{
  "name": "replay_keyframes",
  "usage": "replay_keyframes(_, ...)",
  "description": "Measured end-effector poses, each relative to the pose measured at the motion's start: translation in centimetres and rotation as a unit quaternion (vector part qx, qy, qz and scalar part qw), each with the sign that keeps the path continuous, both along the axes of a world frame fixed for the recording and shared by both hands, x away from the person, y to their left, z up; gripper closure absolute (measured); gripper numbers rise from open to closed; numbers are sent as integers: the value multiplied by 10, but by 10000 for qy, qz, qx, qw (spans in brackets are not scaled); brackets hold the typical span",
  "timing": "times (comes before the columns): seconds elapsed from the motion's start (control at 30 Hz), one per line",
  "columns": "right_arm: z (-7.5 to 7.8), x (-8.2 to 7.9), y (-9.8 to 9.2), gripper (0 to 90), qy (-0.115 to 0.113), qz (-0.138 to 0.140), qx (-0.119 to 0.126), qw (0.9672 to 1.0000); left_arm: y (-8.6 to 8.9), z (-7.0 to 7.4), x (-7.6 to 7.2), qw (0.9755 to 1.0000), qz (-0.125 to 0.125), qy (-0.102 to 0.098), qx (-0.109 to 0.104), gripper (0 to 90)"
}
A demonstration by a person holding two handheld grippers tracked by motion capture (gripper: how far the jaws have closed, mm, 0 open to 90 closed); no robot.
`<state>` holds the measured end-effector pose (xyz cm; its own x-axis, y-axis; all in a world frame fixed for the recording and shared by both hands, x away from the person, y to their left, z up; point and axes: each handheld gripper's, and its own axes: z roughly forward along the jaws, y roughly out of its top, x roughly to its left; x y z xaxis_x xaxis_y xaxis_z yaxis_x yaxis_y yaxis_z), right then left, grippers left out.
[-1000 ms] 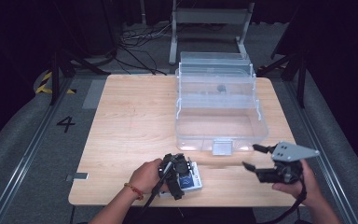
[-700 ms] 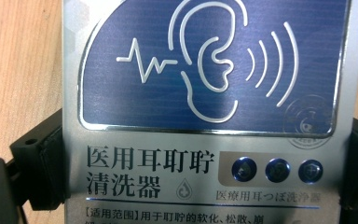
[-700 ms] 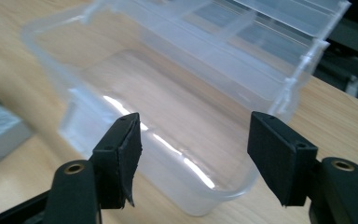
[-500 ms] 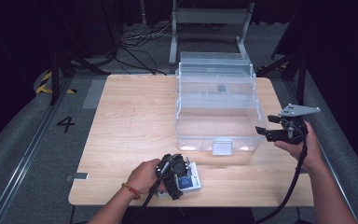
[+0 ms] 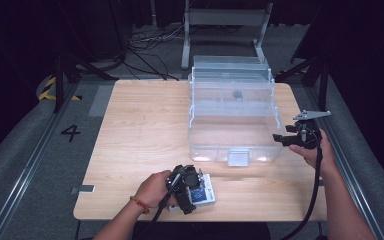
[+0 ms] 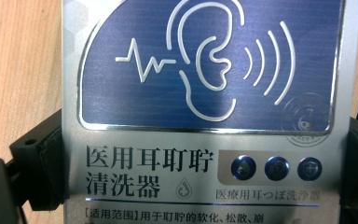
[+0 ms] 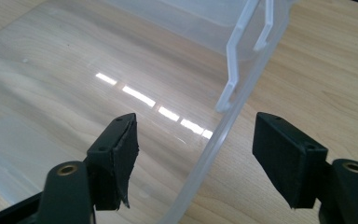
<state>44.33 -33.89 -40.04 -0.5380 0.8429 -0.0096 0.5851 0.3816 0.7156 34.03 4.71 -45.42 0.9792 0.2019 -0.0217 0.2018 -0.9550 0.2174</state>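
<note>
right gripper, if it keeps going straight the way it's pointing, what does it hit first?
Most likely the right side wall of the clear plastic bin. The right gripper is open, and the wall's rim runs up between its two jaws, one jaw inside the bin and one outside. No contact is visible yet; depth is hard to judge.

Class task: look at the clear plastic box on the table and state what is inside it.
The clear plastic box holds nothing loose; the wooden table shows through its floor. A small dark mark shows at its back wall; what it is cannot be told.
</note>
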Motion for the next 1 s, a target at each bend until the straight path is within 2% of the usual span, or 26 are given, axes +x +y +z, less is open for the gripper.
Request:
replay_keyframes(0.07, -1, 1, 0, 327, 2, 2, -4, 10000, 0, 0, 0, 10000, -7, 3, 13, 44)
replay_keyframes(0.13, -6, 1, 2, 360, 30, 64, 94, 9999, 1, -1, 0, 10000, -21, -9, -57, 45)
replay_keyframes(0.23, -14, 3, 6, 387, 116, 180, -29, 9998, 0, 0, 0, 10000, -44, -7, -29, 45)
replay_keyframes(0.37, -17, 3, 5, 396, 149, 149, 42, 9998, 0, 0, 1, 10000, -57, -9, -18, 45)
replay_keyframes(0.53, -15, 1, 4, 445, 59, 149, 1, 9999, -1, 0, 0, 10000, -42, 7, 8, 46)
replay_keyframes(0.63, -13, -2, 4, 521, -29, 153, 51, 9999, -1, 0, 0, 10000, -13, -23, -13, 46)
replay_keyframes(0.77, -13, -3, 9, 526, -46, 204, 92, 9997, -2, 0, 0, 10000, -31, -11, 20, 47)
replay_keyframes(0.83, -12, -4, 14, 525, -37, 228, 33, 9997, -2, 1, -2, 10000, -21, 19, 10, 47)
replay_keyframes(1.0, -11, -7, 23, 525, -59, 281, -73, 9996, -3, 7, -6, 9998, -186, 94, -45, 48)
